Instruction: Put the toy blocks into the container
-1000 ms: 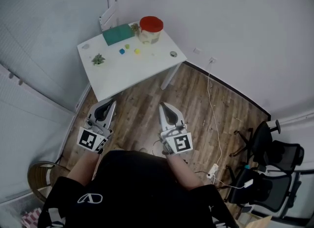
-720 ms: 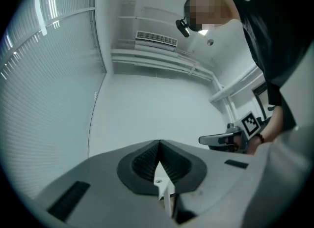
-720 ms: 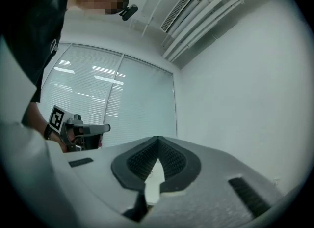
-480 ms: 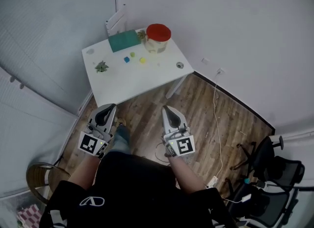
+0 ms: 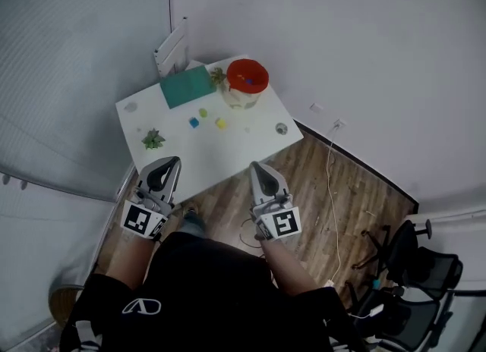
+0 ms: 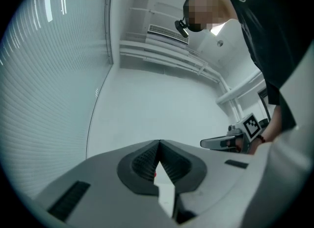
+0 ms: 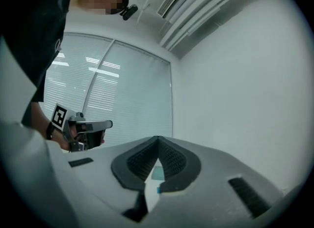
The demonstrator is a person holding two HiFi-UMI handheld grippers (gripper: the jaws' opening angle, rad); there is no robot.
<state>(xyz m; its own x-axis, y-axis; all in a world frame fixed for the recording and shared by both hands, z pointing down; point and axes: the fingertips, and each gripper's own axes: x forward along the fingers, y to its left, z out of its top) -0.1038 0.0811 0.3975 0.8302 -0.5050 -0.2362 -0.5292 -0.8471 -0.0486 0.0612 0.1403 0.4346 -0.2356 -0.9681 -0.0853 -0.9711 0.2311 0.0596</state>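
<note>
Jaws of left gripper (image 5: 168, 164) pressed together, nothing between. Right gripper (image 5: 259, 168) likewise shut tight, empty. Both at near edge of white table (image 5: 235, 146). Ahead of jaws: blue block (image 5: 194, 123), yellow block (image 5: 220, 123), green block (image 5: 203, 113). Farther ahead: red-topped container (image 5: 247, 79), well apart from both.

The table (image 5: 228, 149) is smooth, matt white. The floor (image 5: 349, 191) is wood-grain plank. The left gripper (image 6: 158, 142) has dark, ribbed pads (image 6: 142, 163).

Those toy blocks (image 5: 203, 113) on the counter (image 5: 228, 152) are mere specks, shapes unreadable. The small round thing (image 5: 282, 127) by the counter's edge is too tiny to name.
</note>
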